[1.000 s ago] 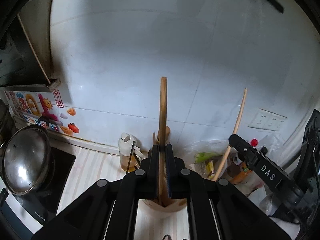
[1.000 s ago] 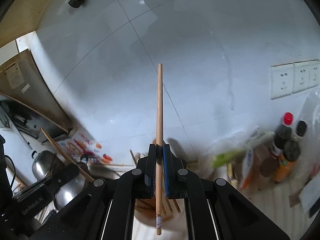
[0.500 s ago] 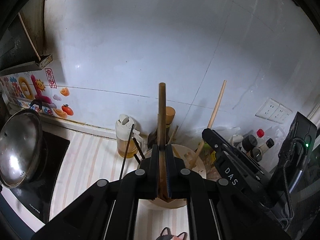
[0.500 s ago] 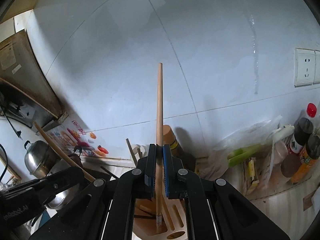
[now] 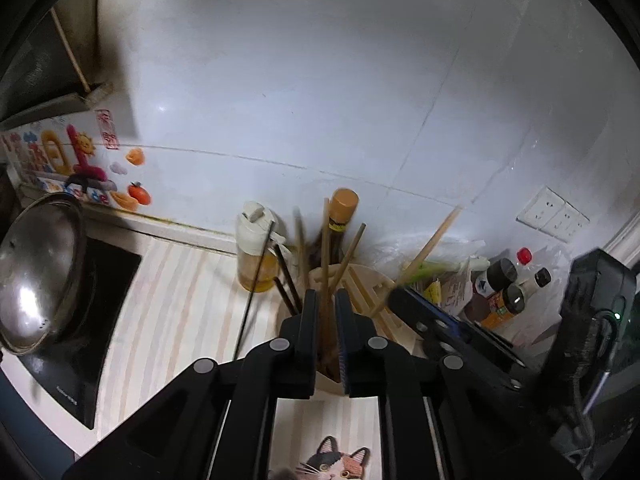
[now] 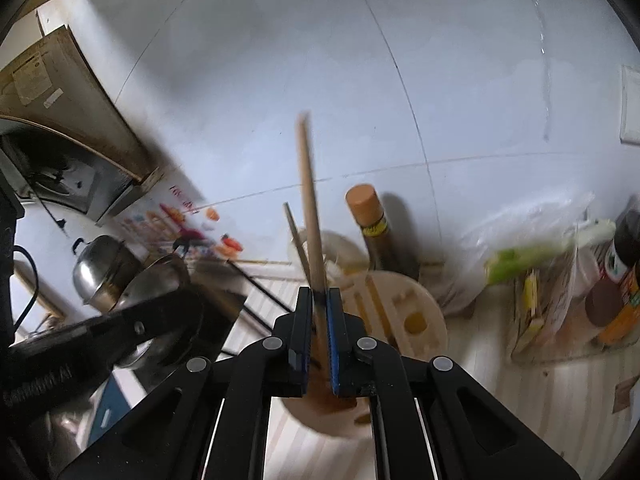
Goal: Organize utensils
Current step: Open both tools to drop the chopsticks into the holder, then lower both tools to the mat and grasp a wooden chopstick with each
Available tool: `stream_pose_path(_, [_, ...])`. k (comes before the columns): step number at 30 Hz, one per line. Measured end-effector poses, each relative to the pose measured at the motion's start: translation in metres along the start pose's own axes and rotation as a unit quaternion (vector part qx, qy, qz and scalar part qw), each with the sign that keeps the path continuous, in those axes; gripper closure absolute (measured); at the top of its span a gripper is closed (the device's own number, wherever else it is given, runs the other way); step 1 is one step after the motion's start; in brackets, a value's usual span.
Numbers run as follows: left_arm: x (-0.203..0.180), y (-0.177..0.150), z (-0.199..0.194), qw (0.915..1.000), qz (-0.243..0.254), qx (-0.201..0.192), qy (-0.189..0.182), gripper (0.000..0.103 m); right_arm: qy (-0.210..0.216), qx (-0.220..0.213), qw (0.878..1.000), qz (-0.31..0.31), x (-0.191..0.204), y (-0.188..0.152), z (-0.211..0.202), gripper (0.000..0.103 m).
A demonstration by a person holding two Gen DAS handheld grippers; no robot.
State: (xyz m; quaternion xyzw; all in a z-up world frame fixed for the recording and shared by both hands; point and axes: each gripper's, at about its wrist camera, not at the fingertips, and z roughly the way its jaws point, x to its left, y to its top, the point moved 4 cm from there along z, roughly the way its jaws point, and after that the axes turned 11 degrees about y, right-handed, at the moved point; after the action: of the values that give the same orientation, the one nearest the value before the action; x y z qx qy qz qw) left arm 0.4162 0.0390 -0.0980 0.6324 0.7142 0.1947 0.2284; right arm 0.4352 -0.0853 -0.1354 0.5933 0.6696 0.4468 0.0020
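Note:
A cream round utensil holder (image 5: 362,276) (image 6: 404,300) with slots stands on the striped counter, with several chopsticks in it. My left gripper (image 5: 328,300) hangs right over it and its jaws are opening. A wooden chopstick (image 5: 325,240) stands loose between them, its lower end down in the holder. My right gripper (image 6: 320,296) is just over the holder's left part and its jaws are opening too. A longer light wooden chopstick (image 6: 308,200), blurred, leans left between its pads. In the left wrist view that chopstick (image 5: 432,240) slants up beside the holder.
Behind the holder stand an oil jug with a white cap (image 5: 256,252) and a brown bottle with an orange cap (image 5: 344,208). A steel pot lid (image 5: 40,272) and black cooktop (image 5: 104,304) lie left. Sauce bottles (image 5: 504,292) and a bag of greens (image 6: 532,256) sit right.
Both grippers have sunk toward the holder. The left chopstick has slid down between the jaws. The right chopstick, upright before, now tilts left. Both pairs of jaws stand slightly wider.

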Motion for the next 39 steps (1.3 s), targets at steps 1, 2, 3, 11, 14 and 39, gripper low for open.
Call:
stream_pose_path(1, [0.002, 0.0, -0.005, 0.9999, 0.0, -0.008, 0.008, 0.082, 0.001, -0.004, 1.0, 0.003, 0.0, 0.0, -0.007, 0.086])
stream_pose_path(2, [0.004, 0.0, -0.009, 0.9998, -0.001, -0.014, 0.015, 0.071, 0.002, -0.009, 1.0, 0.006, -0.001, 0.0, -0.015, 0.074])
stream_pose_path(3, [0.006, 0.0, -0.012, 0.9996, -0.005, -0.02, 0.018, 0.039, 0.003, -0.017, 1.0, 0.011, -0.002, -0.001, -0.026, 0.069])
stream_pose_path(11, [0.024, -0.021, -0.028, 0.9972, -0.023, -0.051, 0.051, 0.001, -0.053, -0.055, 0.996, 0.042, -0.028, -0.015, -0.107, 0.038])
stream_pose_path(14, [0.019, -0.04, -0.025, 0.9952, -0.011, -0.055, 0.081, 0.0, -0.095, -0.056, 0.992, 0.063, -0.05, -0.031, -0.133, 0.033])
stream_pose_path(39, [-0.182, -0.266, 0.144, 0.9566, 0.215, 0.18, 0.08, 0.001, -0.268, 0.246, 0.916, 0.172, -0.269, -0.267, -0.131, 0.085])
